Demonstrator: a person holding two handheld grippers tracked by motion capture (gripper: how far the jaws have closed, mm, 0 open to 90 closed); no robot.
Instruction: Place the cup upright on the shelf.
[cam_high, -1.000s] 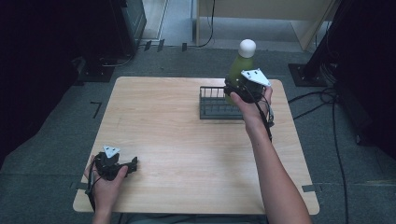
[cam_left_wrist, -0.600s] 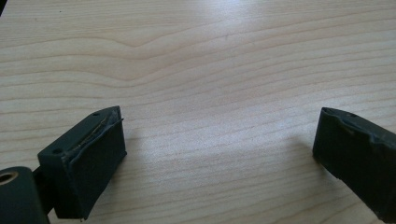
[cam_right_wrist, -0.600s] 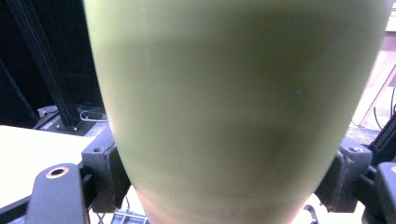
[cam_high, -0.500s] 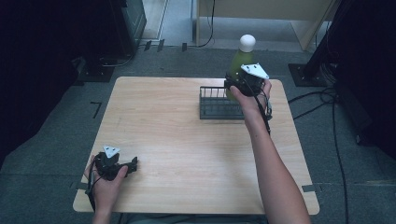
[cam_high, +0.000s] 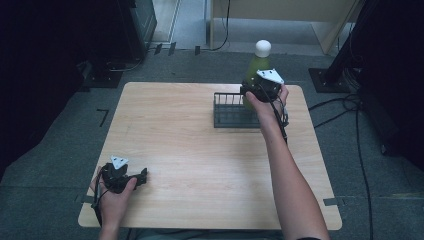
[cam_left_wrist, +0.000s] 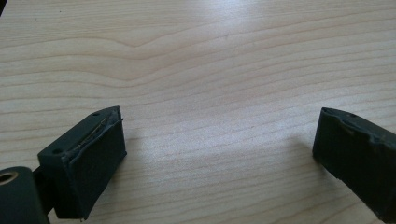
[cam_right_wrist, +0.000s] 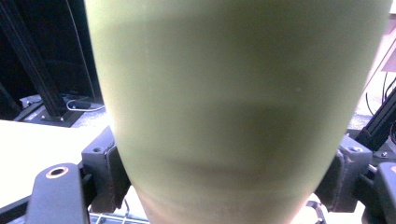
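Bottle (cam_high: 257, 64) clamped in right gripper (cam_high: 254, 91) above rack (cam_high: 231, 111).

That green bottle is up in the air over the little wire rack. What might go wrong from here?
The right gripper clamps the green bottle low on its body, with the white cap far above, so it may tip or slip in the pads. The bottle hangs near the wire rack at the table's far edge, so a slip could send it onto the rack's rim or the floor.
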